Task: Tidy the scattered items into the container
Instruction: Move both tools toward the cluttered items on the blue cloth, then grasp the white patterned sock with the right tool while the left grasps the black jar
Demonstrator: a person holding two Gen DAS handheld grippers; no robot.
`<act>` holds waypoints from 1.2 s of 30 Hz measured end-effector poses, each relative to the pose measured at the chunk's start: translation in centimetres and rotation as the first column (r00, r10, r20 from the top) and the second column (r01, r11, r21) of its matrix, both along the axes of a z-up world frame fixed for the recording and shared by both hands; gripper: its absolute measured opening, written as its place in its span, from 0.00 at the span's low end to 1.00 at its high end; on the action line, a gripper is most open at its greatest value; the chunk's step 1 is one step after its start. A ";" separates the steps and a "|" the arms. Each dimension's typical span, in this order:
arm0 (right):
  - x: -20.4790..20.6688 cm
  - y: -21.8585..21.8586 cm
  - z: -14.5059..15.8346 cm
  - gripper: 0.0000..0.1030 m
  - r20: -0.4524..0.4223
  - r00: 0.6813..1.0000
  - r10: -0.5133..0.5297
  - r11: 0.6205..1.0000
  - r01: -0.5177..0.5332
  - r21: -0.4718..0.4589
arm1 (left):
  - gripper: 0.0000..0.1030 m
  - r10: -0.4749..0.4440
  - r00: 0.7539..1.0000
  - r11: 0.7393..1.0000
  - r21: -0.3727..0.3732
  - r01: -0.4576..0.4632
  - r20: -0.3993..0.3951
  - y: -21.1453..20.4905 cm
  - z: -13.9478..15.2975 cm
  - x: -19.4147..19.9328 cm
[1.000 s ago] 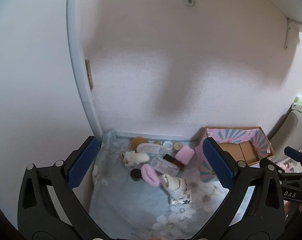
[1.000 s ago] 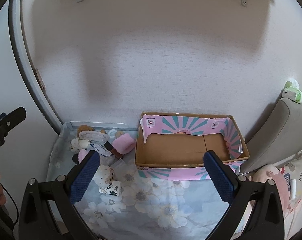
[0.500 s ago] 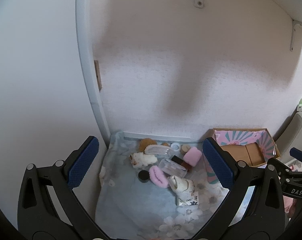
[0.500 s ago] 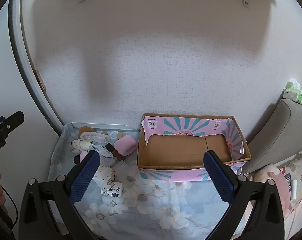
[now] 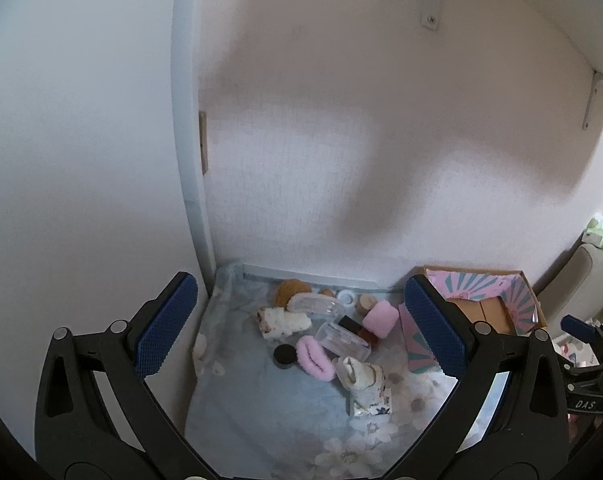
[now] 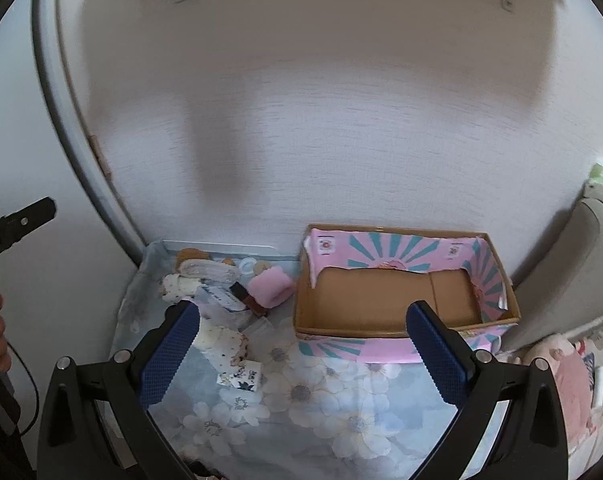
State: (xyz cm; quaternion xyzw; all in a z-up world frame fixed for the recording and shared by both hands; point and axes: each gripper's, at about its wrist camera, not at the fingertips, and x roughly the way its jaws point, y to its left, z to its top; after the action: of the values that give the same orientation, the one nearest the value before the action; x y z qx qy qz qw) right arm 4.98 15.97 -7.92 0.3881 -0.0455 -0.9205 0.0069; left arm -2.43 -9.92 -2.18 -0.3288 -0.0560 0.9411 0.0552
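Both jaws are held apart, empty. The scattered items point(image 5: 321, 332) are seen ahead between the left jaws; soft rolls are judged light, best pinched mid-body, box point(image 6: 401, 312) beyond the right jaws

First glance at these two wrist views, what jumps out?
The cardboard box with pink and teal sunburst walls, empty, against the wall at the right. Left of it, a heap of small items on the floral cloth: a pink roll, a clear plastic case, a fuzzy pink scrunchie. Both grippers, left gripper and right gripper, are open and empty.
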 end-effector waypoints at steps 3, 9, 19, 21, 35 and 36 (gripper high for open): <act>-0.3 -0.5 -0.4 1.00 0.011 0.998 0.059 0.998 -0.059 -0.024 | 1.00 -0.026 0.999 0.999 0.022 0.025 0.040 -0.1 -1.3 -0.4; -1.1 -2.0 -2.8 1.00 0.058 0.985 0.165 0.984 -0.161 -0.077 | 1.00 -0.076 0.990 0.997 0.025 0.074 0.119 -0.4 -5.1 -1.2; -2.7 -4.0 -8.6 1.00 0.147 0.949 0.277 0.954 -0.253 -0.162 | 0.92 -0.169 0.963 0.966 -0.160 0.204 0.209 -0.2 -16.7 -2.2; -3.4 -4.6 -10.4 1.00 0.173 0.939 0.296 0.949 -0.269 -0.164 | 0.86 -0.188 0.956 0.955 -0.184 0.232 0.227 -0.3 -19.8 -2.9; -6.5 -8.4 -19.1 0.92 0.198 0.929 0.312 0.949 -0.296 -0.108 | 0.66 -0.286 0.934 0.916 -0.226 0.332 0.215 0.6 -26.5 -6.8; -6.6 -8.5 -19.2 0.90 0.196 0.930 0.310 0.950 -0.294 -0.105 | 0.63 -0.297 0.930 0.912 -0.225 0.344 0.216 0.7 -26.7 -7.0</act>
State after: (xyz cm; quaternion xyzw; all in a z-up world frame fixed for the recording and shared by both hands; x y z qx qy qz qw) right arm -1.59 7.43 -27.14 0.4848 -0.0199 -0.8600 0.1579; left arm -9.45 -9.17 -28.83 -0.4201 0.1174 0.8854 0.1608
